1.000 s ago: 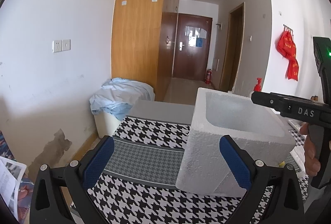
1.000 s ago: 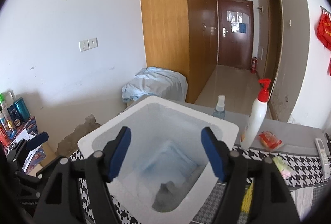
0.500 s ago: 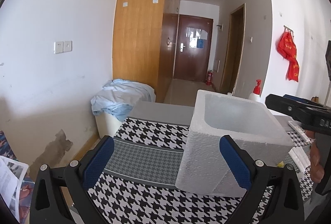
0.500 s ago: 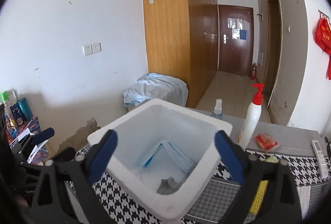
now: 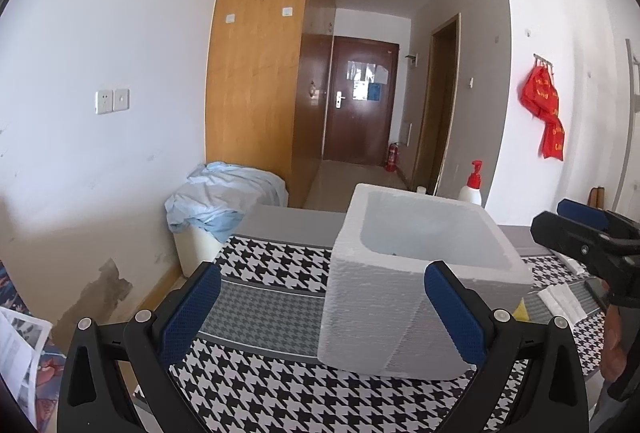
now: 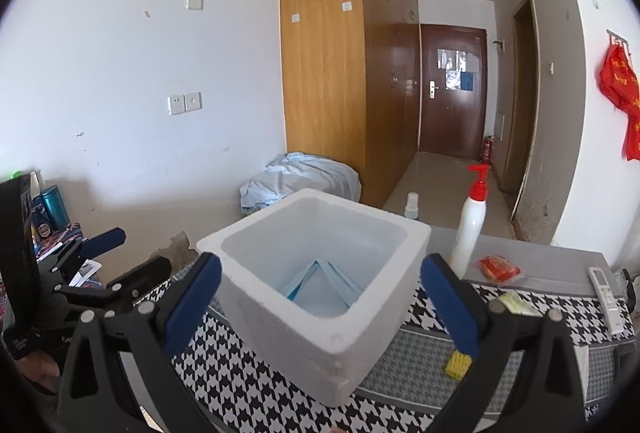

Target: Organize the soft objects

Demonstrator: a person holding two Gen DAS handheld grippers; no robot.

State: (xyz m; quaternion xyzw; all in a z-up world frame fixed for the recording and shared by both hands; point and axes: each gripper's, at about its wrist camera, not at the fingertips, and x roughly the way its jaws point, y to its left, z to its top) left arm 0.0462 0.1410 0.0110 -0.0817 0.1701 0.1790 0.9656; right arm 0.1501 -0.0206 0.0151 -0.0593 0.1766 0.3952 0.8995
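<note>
A white foam box (image 6: 344, 329) stands on the houndstooth tablecloth (image 6: 248, 381); it also shows in the left wrist view (image 5: 384, 313). A light blue folded cloth (image 6: 320, 289) lies at its bottom. My right gripper (image 6: 320, 309) is open and empty, held above the box's near side. My left gripper (image 5: 324, 313) is open and empty, low to the left of the box. The right gripper shows at the right edge of the left wrist view (image 5: 580, 237), and the left one at the left of the right wrist view (image 6: 100, 257).
A white pump bottle with a red top (image 6: 472, 225), a small spray bottle (image 6: 412, 205), a red packet (image 6: 498, 267), a remote (image 6: 604, 297), a yellow sponge (image 6: 458, 363) and a pale packet (image 6: 514, 303) sit around the box. A bin draped in blue cloth (image 5: 224, 205) stands by the wall.
My right gripper has opened wide and pulled up and back from inside the box, leaving the cloth in it. The left gripper has hardly moved.
</note>
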